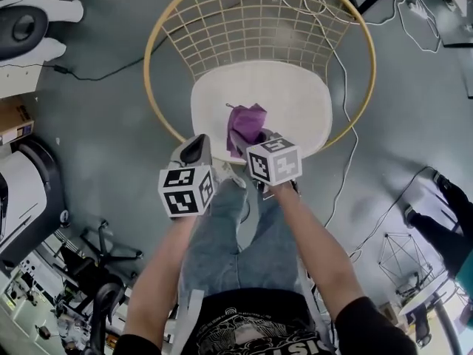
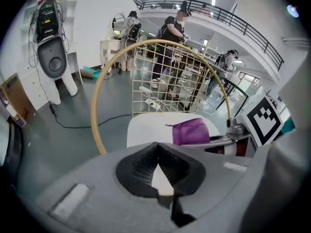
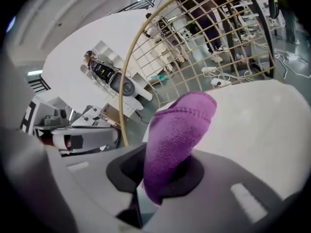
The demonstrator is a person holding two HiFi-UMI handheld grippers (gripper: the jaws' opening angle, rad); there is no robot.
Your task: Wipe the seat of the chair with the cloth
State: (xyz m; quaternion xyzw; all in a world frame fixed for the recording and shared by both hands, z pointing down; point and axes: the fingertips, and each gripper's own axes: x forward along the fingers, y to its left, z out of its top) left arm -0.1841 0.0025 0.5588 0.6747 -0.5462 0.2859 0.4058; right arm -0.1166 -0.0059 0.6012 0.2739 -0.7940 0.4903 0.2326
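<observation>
A round wire chair with a gold rim (image 1: 369, 65) has a white seat cushion (image 1: 295, 102). A purple cloth (image 1: 244, 124) hangs over the seat's front part, and my right gripper (image 1: 255, 140) is shut on it. In the right gripper view the purple cloth (image 3: 177, 140) sticks up out of the closed jaws with the white seat (image 3: 262, 125) behind it. My left gripper (image 1: 196, 150) hovers at the seat's front left edge, shut and holding nothing. The left gripper view shows the seat (image 2: 150, 127), the cloth (image 2: 190, 131) and the right gripper's marker cube (image 2: 265, 120).
The chair's wire back (image 1: 251, 21) rises behind the seat. Cables (image 1: 89, 72) run over the grey floor on the left and right. A white machine (image 1: 22, 198) stands at the left, cardboard boxes (image 1: 15, 120) near it. My legs in jeans (image 1: 244, 235) are below the grippers.
</observation>
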